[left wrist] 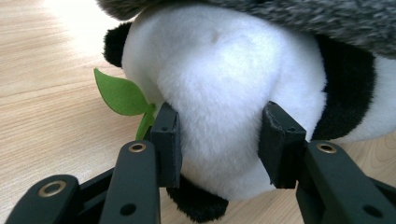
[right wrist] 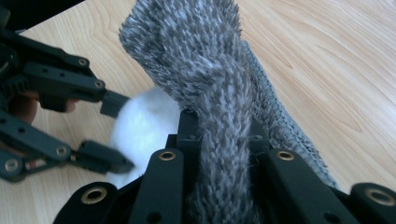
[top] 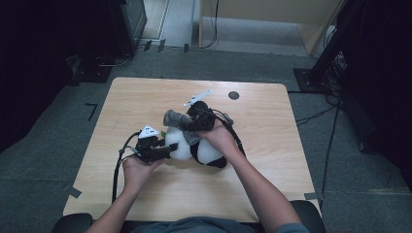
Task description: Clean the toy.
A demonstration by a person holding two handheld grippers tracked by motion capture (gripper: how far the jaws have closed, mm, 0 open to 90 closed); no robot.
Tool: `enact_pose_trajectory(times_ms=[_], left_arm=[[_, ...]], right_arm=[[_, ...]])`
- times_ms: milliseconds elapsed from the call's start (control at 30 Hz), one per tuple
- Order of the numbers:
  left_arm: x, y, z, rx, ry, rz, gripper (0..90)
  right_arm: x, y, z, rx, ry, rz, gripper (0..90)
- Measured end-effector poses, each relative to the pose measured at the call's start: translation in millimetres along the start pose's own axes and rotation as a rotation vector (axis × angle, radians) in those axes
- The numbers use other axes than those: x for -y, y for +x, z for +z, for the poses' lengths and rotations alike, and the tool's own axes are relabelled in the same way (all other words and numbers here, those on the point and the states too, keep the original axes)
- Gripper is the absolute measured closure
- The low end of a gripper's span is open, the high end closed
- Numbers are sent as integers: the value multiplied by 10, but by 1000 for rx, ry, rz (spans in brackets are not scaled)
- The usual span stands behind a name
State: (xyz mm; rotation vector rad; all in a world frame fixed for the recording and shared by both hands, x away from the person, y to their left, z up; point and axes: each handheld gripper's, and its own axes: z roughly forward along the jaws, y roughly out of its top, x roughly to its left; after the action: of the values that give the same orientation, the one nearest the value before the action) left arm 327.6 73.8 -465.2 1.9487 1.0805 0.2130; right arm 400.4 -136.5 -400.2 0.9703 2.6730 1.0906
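Count first: you've got 1 black-and-white plush panda toy (top: 197, 148), lying near the middle of the light wooden table (top: 272, 121), and 1 fuzzy grey knitted scarf (right wrist: 210, 93) draped over the top of it. 1 green felt leaf (left wrist: 120, 94) sticks out at the panda's side, w/ a thin green stem running down behind your left gripper's jaw. 2 grippers, 1 per hand.

Your left gripper (left wrist: 219, 142) has its jaws apart, one on each side of the panda's white rounded part, both pads pressed into the fur; it brackets the plush but isn't closed down. In the high view it sits at the toy's left end (top: 163, 151).

Your right gripper (right wrist: 223, 140) is clamped on the scarf: the grey knit runs up between the 2 jaws, bunched tight. In the high view it's above the panda's far side (top: 197, 116), your right hand (top: 221, 138) resting over the toy.

Hard to see: the panda's face isn't shown anywhere, and the high view is dim, so scarf and gripper blur together there. The scarf's lower end is cut off at the bottom of the right gripper view. Can't tell how far the scarf wraps round the toy. 1 small dark round spot (top: 233, 95) sits near the table's far edge; too small to identify.
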Motion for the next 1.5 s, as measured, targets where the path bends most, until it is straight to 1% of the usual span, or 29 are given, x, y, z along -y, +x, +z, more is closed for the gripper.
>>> enact_pose_trajectory(times_ms=[133, 200, 300, 367, 500, 667, 867, 1000, 1100, 1200, 1267, 1500], left_arm=[[-2, 5, 0, 2, 0, 1, 558], [-5, 8, -3, 3, 4, 0, 558], [-6, 7, -5, 4, 3, 0, 559], [-6, 6, -4, 3, 1, 3, 559], [-8, 6, -3, 5, -1, 3, 560], [-9, 15, -5, 10, 0, 2, 561], [-15, 18, -2, 14, -2, 0, 563], [-21, 27, 0, 21, 2, -6, 564], [-33, 34, 3, 26, 4, -9, 564], [-41, 33, 5, 27, 5, -12, 564], [-47, 37, 7, 28, 5, -12, 564], [-54, 46, 14, 34, -2, -20, 564]], right_arm=[[90, -74, -82, 2, -4, 20, 762], [125, -111, -124, 4, 3, 30, 762], [166, -156, -192, 14, 11, 28, 762], [205, -172, -242, 18, 13, 37, 762], [293, -218, -330, 17, -13, 53, 761], [371, -288, -442, 15, -27, 84, 761], [505, -362, -586, 33, -56, 112, 761], [578, -391, -661, 55, -68, 125, 760], [621, -422, -708, 72, -69, 128, 759], [674, -467, -762, 93, -68, 150, 759], [700, -486, -786, 98, -67, 163, 759], [778, -550, -854, 128, -55, 185, 760]])
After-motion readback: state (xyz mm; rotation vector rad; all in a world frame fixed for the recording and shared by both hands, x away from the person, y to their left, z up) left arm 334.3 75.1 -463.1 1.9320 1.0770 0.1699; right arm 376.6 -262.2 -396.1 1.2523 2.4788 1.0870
